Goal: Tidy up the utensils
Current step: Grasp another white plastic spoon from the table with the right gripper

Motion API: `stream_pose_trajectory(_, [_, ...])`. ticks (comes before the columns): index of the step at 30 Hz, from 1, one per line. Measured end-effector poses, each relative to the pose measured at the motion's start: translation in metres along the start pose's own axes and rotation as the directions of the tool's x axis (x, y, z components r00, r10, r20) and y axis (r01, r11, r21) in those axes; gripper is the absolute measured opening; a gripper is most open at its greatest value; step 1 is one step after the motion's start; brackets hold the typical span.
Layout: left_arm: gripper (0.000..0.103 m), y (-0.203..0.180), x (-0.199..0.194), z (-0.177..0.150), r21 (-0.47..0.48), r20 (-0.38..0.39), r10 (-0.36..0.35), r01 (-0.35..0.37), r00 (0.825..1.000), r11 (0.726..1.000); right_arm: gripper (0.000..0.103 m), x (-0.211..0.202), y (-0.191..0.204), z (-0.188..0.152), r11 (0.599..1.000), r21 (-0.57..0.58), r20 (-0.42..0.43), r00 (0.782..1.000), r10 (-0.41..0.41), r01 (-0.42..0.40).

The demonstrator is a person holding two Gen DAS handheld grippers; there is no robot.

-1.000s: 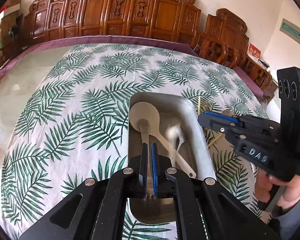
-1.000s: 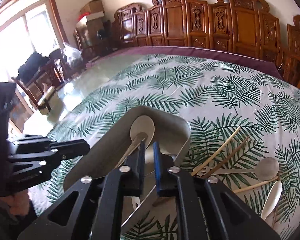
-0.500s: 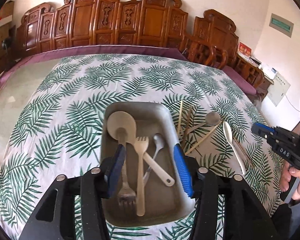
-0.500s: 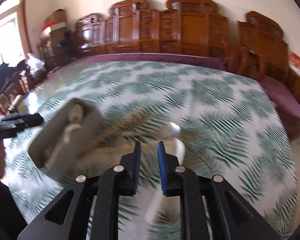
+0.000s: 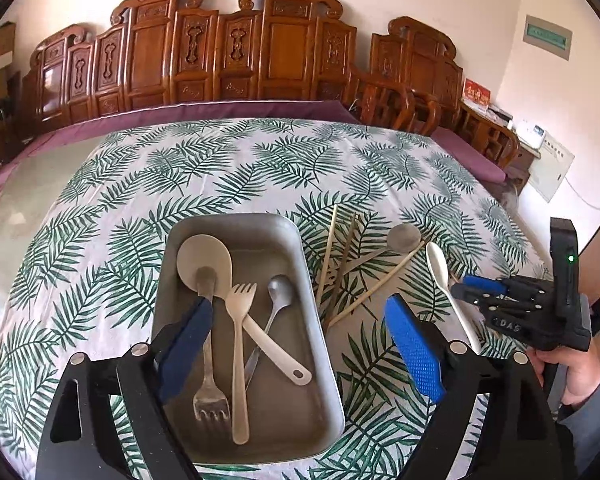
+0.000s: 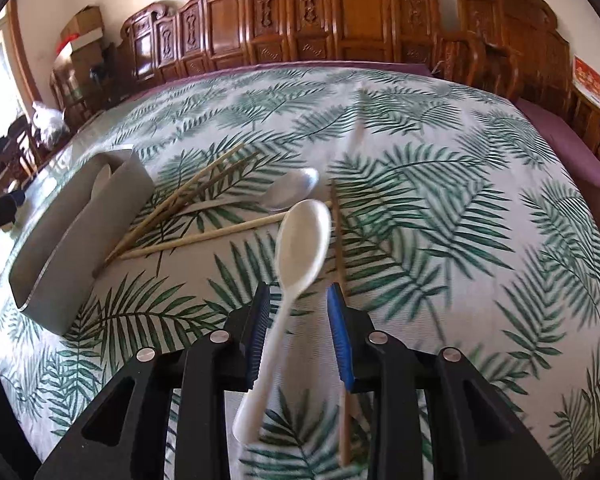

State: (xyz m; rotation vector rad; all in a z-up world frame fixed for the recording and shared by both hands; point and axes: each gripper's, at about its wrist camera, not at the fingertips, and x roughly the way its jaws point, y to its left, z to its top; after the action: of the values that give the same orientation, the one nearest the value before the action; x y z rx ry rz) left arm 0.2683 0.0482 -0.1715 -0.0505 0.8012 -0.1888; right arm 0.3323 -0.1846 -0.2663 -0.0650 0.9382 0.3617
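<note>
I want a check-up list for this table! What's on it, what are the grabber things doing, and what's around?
Surface: table under a palm-leaf cloth.
Job's things: grey tray holds a big pale spoon, metal fork, pale fork, small metal spoon and white spoon. On the cloth: chopsticks, metal spoon, white plastic spoon.
Clutter: nothing seen.
Grippers: left hand-held gripper opening above the tray, nothing between its pads; right hand-held gripper opening, the white plastic spoon's handle between its pads, untouched.
Cables: a wire on the wall.
Surroundings: carved wooden chairs, boxes.
</note>
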Motion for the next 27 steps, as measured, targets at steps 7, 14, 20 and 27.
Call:
stream_pose_trajectory(7, [0.084, -0.008, 0.006, -0.001, 0.017, -0.013, 0.014, -0.014, 1.000, 1.000, 0.032, 0.010, 0.013, -0.002, 0.998, -0.055, -0.037, 0.999, -0.022, 0.020])
stream_pose_trajectory(14, [0.084, -0.015, 0.009, -0.003, 0.034, -0.018, 0.016, -0.016, 1.000, 0.999, 0.029, 0.011, 0.016, -0.002, 0.997, -0.070, -0.047, 0.998, -0.041, 0.037])
stream_pose_trajectory(20, [0.084, -0.024, 0.003, -0.003, 0.048, -0.012, 0.019, -0.018, 1.000, 0.999, 0.008, 0.013, 0.011, 0.001, 0.996, -0.060, -0.059, 0.996, -0.062, 0.058])
stream_pose_trajectory(27, [0.075, -0.041, 0.002, 0.007, 0.083, -0.027, 0.021, -0.019, 0.999, 0.996, 0.008, -0.004, -0.004, 0.016, 1.000, -0.019, -0.008, 1.000, 0.013, -0.013])
